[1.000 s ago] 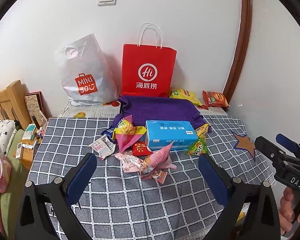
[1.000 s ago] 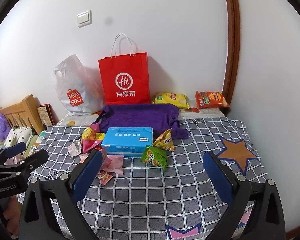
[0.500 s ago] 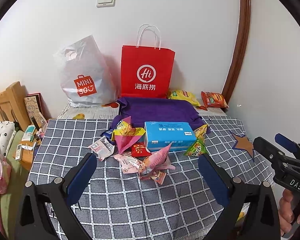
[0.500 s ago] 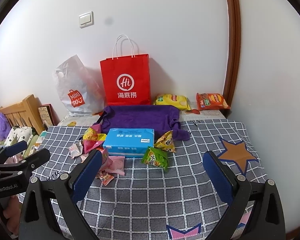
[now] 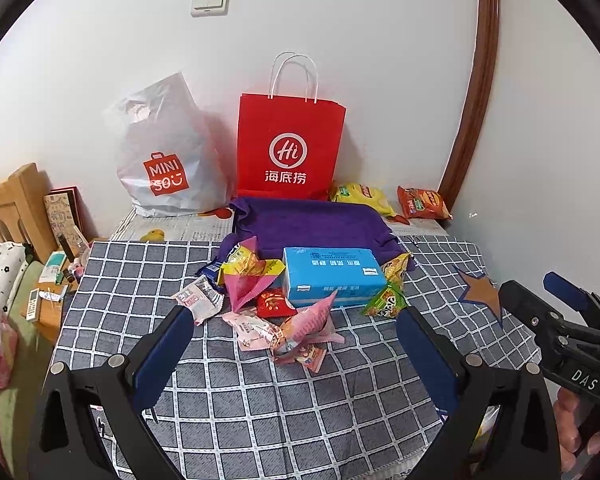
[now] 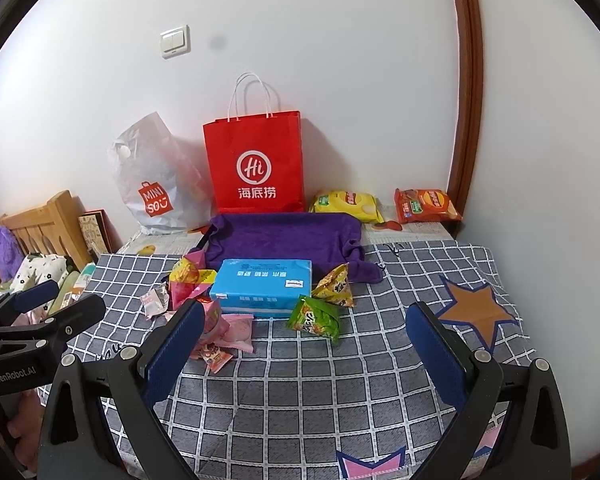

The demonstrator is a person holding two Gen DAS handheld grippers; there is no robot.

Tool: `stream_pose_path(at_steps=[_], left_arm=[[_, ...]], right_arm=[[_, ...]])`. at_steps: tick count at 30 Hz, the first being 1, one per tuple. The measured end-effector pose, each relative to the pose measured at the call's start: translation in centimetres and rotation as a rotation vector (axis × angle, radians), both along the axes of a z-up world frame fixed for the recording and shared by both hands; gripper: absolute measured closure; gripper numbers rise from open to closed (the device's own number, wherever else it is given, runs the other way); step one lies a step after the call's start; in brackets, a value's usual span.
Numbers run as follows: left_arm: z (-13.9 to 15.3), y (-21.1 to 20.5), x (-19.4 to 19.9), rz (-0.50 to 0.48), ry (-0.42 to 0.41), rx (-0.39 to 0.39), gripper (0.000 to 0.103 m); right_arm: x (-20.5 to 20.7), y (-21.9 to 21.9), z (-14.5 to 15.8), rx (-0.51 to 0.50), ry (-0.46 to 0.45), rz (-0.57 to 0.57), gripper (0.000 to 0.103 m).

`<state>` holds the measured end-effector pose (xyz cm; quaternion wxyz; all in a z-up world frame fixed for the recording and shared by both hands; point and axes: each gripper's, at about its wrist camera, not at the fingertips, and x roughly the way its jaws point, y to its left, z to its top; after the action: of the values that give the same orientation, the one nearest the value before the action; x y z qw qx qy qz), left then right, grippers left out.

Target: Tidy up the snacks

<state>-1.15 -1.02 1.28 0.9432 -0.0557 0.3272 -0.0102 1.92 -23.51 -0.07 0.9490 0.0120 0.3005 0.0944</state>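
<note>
overview: so, we see both tools held back from the clutter, which we read as a survey stance ahead of any pick.
left gripper (image 5: 292,344): jaws spread wide and holding nothing; we find it hovering above the checked cloth (image 5: 260,420), aimed at the pink wrappers (image 5: 288,326) lying between its blue pads, probably the nearest candidates.
right gripper (image 6: 300,340): jaws likewise apart and empty; we place it on the right side of the table, facing the green packet (image 6: 315,317), which lies loose on the cloth just in front of the blue box (image 6: 262,286).
snack pile: we note the small packets crowding the blue box on three sides, some overlapping; the yellow-and-pink packet (image 5: 252,270) leans at the box's left, so we judge singles must be lifted from the pile's edges first.
far snacks: we see a yellow chip bag (image 6: 346,204) and an orange chip bag (image 6: 424,205) lying flat by the wall, well apart from the pile, perhaps already set aside; we cannot tell.
containers: we judge the red paper bag (image 5: 290,148), upright against the wall with its mouth upward, a likely destination; the white plastic bag (image 5: 164,160) slumps beside it.
purple cloth (image 6: 284,236): we see it spread between the bags and the box, with nothing resting on its middle.
stage: we judge sorting has not yet begun.
</note>
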Motion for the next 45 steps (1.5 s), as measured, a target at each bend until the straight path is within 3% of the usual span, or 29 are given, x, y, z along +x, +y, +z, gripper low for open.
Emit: stream_pose_path(at_steps=[17, 28, 45], left_arm=[[-0.2, 0.0, 0.9, -0.014, 0.004, -0.006, 0.001], [-0.8, 0.8, 3.2, -0.025, 0.027, -0.019, 0.002], [-4.6, 2.6, 9.6, 0.008, 0.139, -0.031, 0.008]], right_arm=[[0.2, 0.1, -0.3, 0.003, -0.001, -0.002, 0.003], [2.3, 0.1, -1.5, -0.003, 0.026, -0.013, 0.006], [9.4, -1.7, -7.7, -0.002, 0.147, -0.028, 0.023]])
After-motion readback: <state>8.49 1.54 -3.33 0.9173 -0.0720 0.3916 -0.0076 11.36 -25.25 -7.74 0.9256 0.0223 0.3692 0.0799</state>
